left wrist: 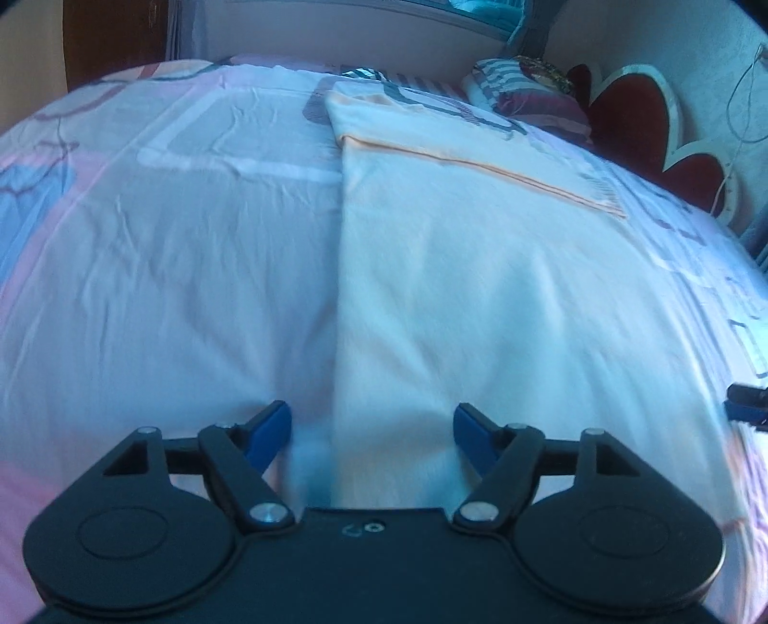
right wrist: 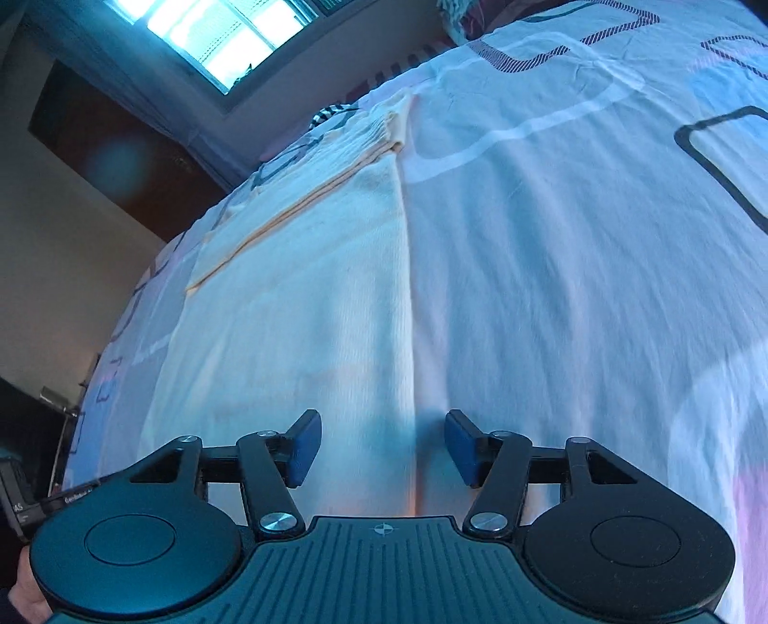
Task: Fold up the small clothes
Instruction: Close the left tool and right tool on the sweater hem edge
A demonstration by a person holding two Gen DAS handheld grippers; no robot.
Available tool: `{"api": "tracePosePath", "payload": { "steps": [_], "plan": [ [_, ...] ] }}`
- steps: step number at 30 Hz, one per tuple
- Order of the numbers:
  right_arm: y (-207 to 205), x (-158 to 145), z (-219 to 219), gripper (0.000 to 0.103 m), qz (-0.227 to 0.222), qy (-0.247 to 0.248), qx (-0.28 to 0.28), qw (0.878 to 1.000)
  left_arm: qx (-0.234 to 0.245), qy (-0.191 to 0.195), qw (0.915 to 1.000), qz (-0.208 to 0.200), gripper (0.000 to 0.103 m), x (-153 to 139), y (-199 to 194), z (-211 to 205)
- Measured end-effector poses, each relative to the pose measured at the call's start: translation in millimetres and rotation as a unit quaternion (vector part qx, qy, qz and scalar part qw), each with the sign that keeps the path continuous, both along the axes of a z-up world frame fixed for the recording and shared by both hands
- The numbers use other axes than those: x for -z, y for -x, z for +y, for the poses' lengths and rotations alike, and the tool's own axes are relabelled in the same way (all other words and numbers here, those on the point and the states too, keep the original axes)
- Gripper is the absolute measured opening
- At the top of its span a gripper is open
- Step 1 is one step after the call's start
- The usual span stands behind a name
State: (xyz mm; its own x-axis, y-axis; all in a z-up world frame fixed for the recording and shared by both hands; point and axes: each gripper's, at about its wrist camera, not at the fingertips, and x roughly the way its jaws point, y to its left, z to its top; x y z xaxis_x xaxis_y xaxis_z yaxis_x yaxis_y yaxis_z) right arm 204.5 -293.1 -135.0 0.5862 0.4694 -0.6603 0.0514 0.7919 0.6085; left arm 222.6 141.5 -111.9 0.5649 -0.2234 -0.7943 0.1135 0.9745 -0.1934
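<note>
A pale cream garment (left wrist: pixel 480 269) lies flat on the patterned bedsheet (left wrist: pixel 168 240), with a folded band across its far end. Its straight left edge runs down between the fingers of my left gripper (left wrist: pixel 374 432), which is open just above the cloth with nothing pinched. In the right wrist view the same garment (right wrist: pixel 297 297) fills the left middle. Its right edge passes between the blue pads (right wrist: pixel 305 451) of my right gripper (right wrist: pixel 384 446), which is also open and clamps nothing. A black and blue gripper part (left wrist: pixel 746 408) shows at the right rim of the left wrist view.
Striped pillows (left wrist: pixel 528 91) and a red heart-shaped headboard (left wrist: pixel 638 129) stand at the far right of the bed. A window (right wrist: pixel 216 33) and a dark wooden panel (right wrist: pixel 120 144) lie beyond the bed's edge. The bedsheet (right wrist: pixel 576 240) spreads wide to the right.
</note>
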Motion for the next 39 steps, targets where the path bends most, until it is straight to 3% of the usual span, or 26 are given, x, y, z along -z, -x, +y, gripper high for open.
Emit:
{"api": "tracePosePath", "payload": {
  "steps": [6, 13, 17, 19, 26, 30, 32, 35, 39],
  "plan": [
    [38, 1, 13, 0.056, 0.001, -0.015, -0.022, 1.0, 0.003, 0.033, 0.9995, 0.004, 0.065, 0, 28, 9],
    [59, 2, 26, 0.056, -0.003, -0.045, -0.052, 0.998, 0.004, 0.107, 0.9939, 0.024, 0.063, 2, 40, 19],
    [58, 6, 19, 0.041, 0.0, -0.094, -0.037, 0.995, -0.002, 0.148, 0.9882, 0.038, 0.051, 7, 39, 26],
    [57, 6, 17, 0.036, 0.0, -0.095, -0.028, 0.995, -0.009, 0.165, 0.9852, 0.044, 0.046, 10, 37, 28],
    [59, 13, 14, 0.028, 0.009, -0.092, -0.009, 0.996, -0.025, 0.194, 0.9802, 0.033, 0.038, 18, 26, 31],
    [56, 13, 8, 0.028, 0.007, -0.094, 0.005, 0.996, -0.055, 0.224, 0.9726, 0.027, 0.037, 25, 12, 43],
    [49, 13, 5, 0.028, 0.006, -0.085, 0.014, 0.996, -0.058, 0.216, 0.9746, 0.019, 0.037, 25, -1, 43],
    [38, 14, -2, 0.028, 0.009, -0.094, 0.028, 0.995, -0.035, 0.222, 0.9741, 0.028, 0.041, 27, -18, 35],
    [32, 18, -1, 0.028, 0.017, -0.112, 0.025, 0.993, 0.0, 0.253, 0.9664, 0.046, 0.04, 31, -20, 28]
  ]
}}
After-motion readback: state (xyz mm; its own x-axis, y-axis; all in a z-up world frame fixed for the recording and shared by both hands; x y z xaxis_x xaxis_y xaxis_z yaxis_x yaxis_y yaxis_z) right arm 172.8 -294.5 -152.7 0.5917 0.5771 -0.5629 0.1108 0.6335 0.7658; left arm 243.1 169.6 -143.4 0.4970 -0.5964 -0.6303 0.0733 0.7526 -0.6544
